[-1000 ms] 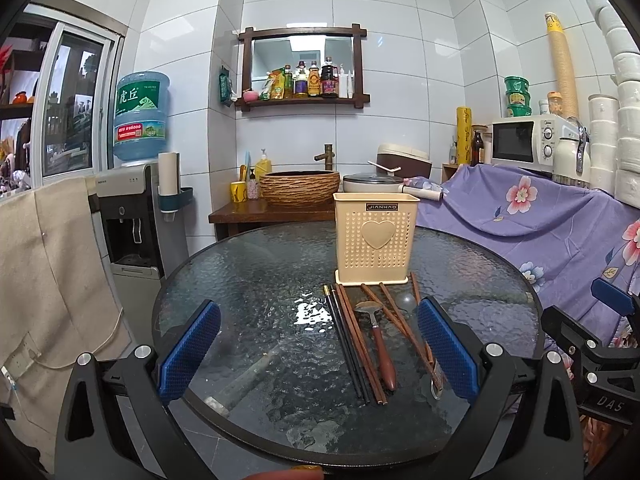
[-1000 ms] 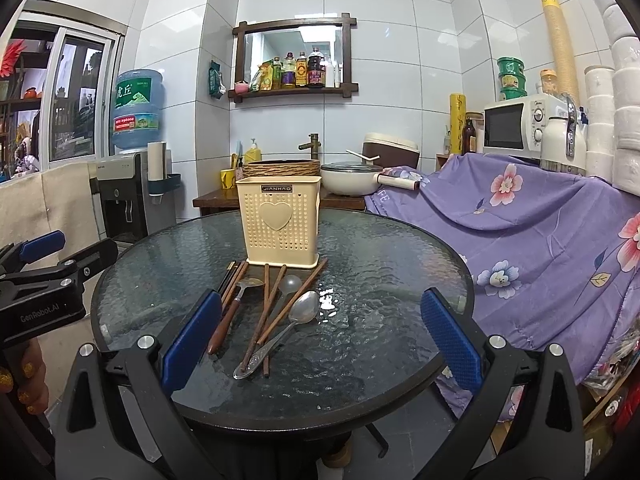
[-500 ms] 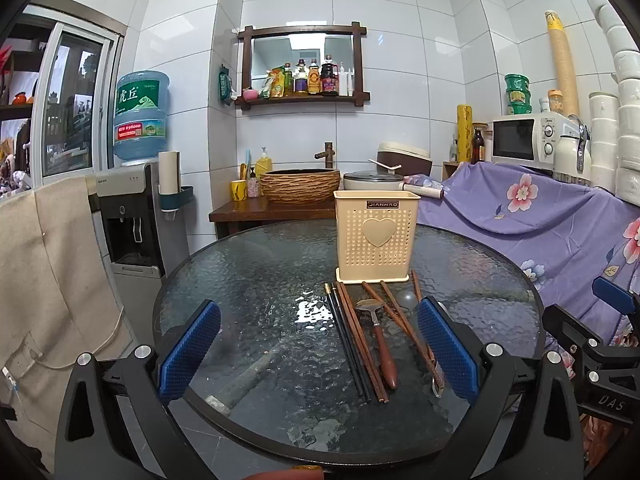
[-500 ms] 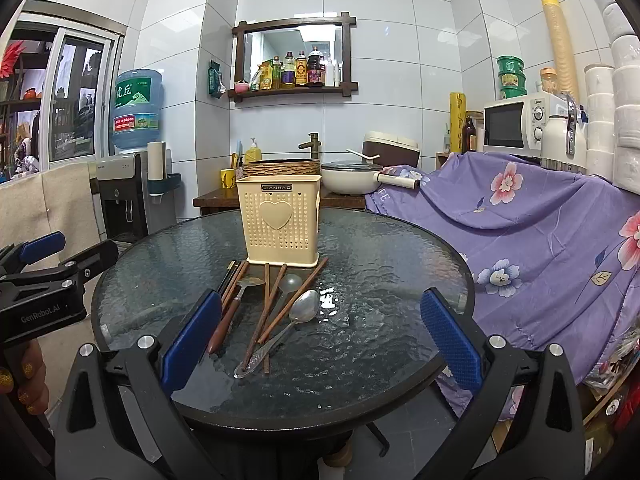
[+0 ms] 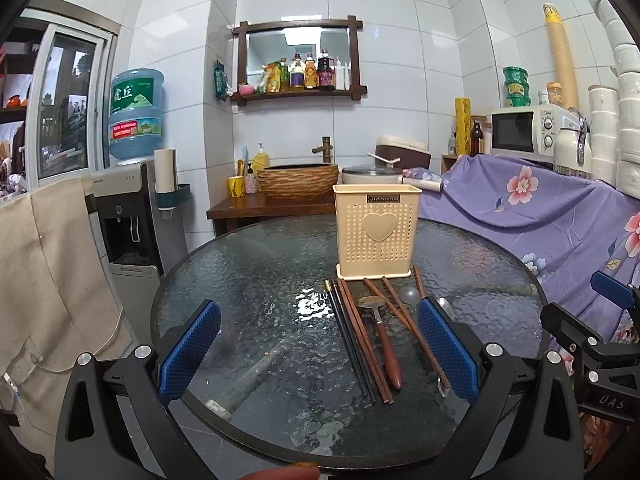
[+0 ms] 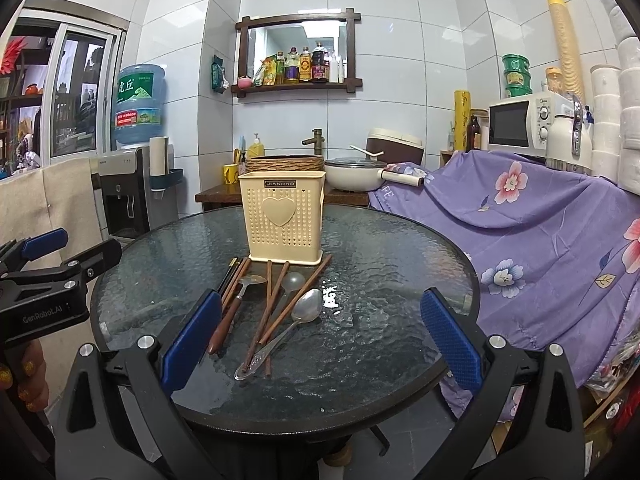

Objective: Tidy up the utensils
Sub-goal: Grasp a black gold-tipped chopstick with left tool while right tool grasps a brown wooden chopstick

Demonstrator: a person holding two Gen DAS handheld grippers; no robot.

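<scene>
Before beige holder (image 6: 282, 216): steel spoon (image 6: 280, 332), light, slick; pinch mid-handle. Right gripper (image 6: 320, 336), left gripper (image 5: 318, 350) spread, empty.

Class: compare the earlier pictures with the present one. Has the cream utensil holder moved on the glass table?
No. The cream utensil holder stands in the same place relative to the table's far rim and the chopsticks before it.

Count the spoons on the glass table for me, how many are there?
3. A wooden-handled spoon lies on the left, a clear plastic spoon in the middle among the chopsticks, and a shiny metal spoon on the right. The basket may hide others.
</scene>
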